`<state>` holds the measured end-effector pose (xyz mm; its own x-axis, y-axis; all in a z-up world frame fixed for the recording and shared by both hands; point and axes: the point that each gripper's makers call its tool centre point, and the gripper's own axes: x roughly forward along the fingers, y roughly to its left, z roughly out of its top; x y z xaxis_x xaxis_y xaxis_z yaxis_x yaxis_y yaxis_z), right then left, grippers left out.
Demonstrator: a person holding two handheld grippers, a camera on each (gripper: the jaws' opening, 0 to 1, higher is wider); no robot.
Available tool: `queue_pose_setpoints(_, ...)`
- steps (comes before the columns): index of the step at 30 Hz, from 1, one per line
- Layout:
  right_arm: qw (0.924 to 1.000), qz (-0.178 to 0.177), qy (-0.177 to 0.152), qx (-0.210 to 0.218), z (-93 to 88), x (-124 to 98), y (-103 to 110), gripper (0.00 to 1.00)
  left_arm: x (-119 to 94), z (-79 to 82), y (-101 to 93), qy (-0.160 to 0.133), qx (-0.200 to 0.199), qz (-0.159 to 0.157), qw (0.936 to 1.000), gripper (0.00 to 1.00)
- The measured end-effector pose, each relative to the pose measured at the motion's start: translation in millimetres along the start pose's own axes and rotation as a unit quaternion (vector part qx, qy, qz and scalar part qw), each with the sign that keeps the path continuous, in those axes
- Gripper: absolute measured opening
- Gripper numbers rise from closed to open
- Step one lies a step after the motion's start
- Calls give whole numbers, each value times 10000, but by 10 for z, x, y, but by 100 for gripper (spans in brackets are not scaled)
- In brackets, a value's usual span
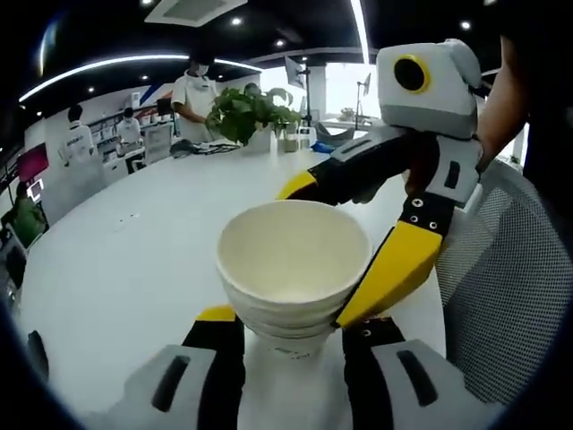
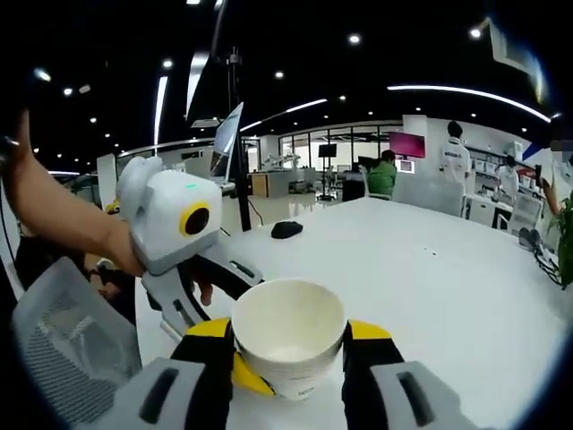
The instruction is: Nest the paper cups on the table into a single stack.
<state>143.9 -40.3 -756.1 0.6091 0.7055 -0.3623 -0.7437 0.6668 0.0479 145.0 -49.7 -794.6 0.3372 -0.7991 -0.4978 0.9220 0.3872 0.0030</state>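
1. In the left gripper view, the stack of paper cups stands upright on the white surface, near the view's own jaws, its open mouth facing up
2. The left hand-held gripper has its two black, yellow-tipped jaws closed against the lower part of the stack, one on each side
3. The right hand-held gripper comes in from the right, its jaws set around the upper cup's rim and touching it
4. In the right gripper view, the right hand-held gripper clamps the paper cups between its jaws, while the left hand-held gripper reaches in from the left
5. A potted plant stands at the far side of the surface
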Motion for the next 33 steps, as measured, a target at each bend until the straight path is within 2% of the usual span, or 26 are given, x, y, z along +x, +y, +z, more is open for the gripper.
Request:
queue_pose_setpoints(11, 9999, -42, -66, -119, 148, 65, -129, 47, 43, 127, 184, -20, 149, 14, 9999, 41)
queue_pose_setpoints(17, 9997, -29, -49, -233, 219, 142, -245, 47, 99, 151, 361, -41, 125, 69, 9999, 40)
queue_pose_setpoints(19, 9996, -22, -35, -267, 228, 165, -281, 46, 114, 134, 451, -43, 102, 87, 9999, 40)
queue_pose_setpoints(33, 9995, -29, 130, -273, 254, 339, -495, 46, 276, 82, 707, 48, -129, 186, 9997, 40)
